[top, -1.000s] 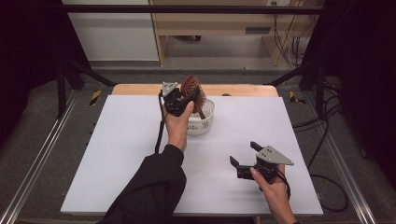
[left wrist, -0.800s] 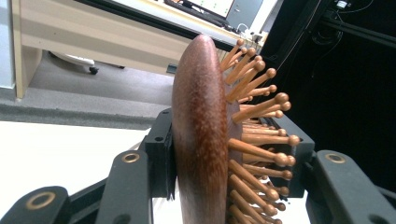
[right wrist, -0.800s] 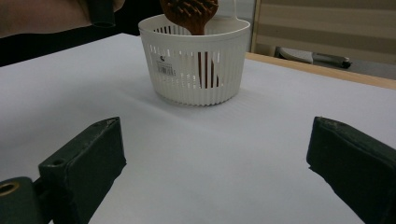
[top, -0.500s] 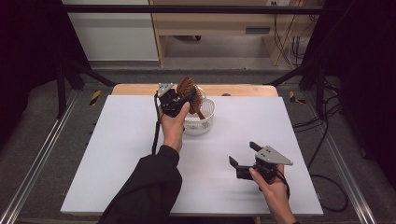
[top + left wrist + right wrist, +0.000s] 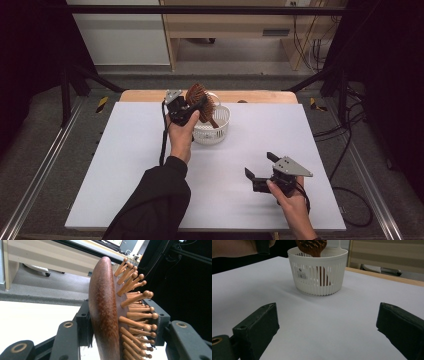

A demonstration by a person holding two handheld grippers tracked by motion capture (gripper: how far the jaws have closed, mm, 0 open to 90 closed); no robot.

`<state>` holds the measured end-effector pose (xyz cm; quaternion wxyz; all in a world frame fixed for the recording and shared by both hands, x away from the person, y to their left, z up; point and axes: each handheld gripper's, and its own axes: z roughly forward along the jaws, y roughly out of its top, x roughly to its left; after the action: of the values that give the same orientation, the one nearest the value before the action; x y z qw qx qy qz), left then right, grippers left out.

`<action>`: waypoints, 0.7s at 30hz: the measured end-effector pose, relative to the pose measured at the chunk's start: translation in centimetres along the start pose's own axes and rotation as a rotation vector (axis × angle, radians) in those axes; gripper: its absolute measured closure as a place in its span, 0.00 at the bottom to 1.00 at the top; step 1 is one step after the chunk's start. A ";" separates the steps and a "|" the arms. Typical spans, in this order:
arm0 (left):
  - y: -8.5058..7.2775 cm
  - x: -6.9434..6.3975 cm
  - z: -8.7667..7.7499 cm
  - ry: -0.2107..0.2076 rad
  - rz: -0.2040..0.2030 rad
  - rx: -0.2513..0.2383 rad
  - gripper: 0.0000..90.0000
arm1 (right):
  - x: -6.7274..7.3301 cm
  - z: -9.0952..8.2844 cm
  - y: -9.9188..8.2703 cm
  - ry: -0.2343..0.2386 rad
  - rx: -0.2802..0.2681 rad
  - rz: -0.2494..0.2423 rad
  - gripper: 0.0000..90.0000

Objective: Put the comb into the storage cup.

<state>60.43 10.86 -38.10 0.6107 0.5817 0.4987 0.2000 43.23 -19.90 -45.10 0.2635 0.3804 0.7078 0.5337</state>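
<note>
A dark wooden hairbrush [image 5: 200, 97] with round-tipped pegs is clamped at its head by my left gripper [image 5: 192, 107], which is shut on it above the white slatted basket [image 5: 216, 134]. In the left gripper view one pad presses the brush's smooth back [image 5: 105, 310] and the other bears on the pegs. The brush's handle slants down inside the basket. My right gripper [image 5: 258, 164] hovers low over the white table near the front right, open with nothing between its jaws. In the right gripper view the basket [image 5: 319, 280] stands ahead, with the brush head [image 5: 312, 246] above its rim.
The white table top [image 5: 125, 165] has a wooden strip [image 5: 260, 96] along its far edge. Metal rails run down both sides of the table. Cables [image 5: 345, 150] lie on the floor to the right.
My left gripper has shifted slightly to the left with the brush still in it. The right gripper has stayed where it was.
</note>
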 end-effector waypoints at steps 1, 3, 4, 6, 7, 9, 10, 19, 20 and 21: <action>0.0 0.1 0.0 0.000 -0.001 -0.001 0.54 | 0.0 0.0 0.0 0.000 0.000 0.000 0.05; -0.1 0.3 -0.1 -0.001 -0.003 -0.001 0.54 | 0.0 0.0 0.0 0.000 0.000 0.001 0.05; -0.1 0.3 -0.1 -0.001 -0.004 -0.002 0.54 | 0.0 0.0 0.0 0.001 0.000 0.002 0.05; -0.1 0.5 -0.1 0.000 -0.004 -0.001 0.53 | 0.0 0.0 0.0 0.000 0.000 0.002 0.05; -0.1 0.5 -0.1 0.000 -0.002 -0.001 0.53 | 0.0 0.0 0.0 0.000 0.000 0.000 0.05; -0.2 0.6 -0.2 -0.003 0.004 0.000 0.53 | 0.0 0.0 0.0 0.000 0.002 -0.004 0.05; -0.1 0.7 -0.2 -0.004 0.005 0.003 0.53 | 0.0 0.1 0.0 0.001 0.003 -0.002 0.05; -0.2 1.2 -0.4 -0.007 -0.005 0.010 0.52 | 0.0 0.1 0.0 0.002 0.004 -0.004 0.05; -0.2 1.3 -0.4 -0.007 -0.004 0.010 0.52 | 0.0 0.1 0.0 0.002 0.004 -0.004 0.05; -0.2 1.3 -0.4 -0.007 -0.002 0.014 0.52 | 0.0 0.1 0.0 0.002 0.004 -0.004 0.05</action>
<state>60.60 12.12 -38.71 0.6086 0.5860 0.4985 0.1941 43.25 -19.84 -45.14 0.2631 0.3788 0.7100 0.5321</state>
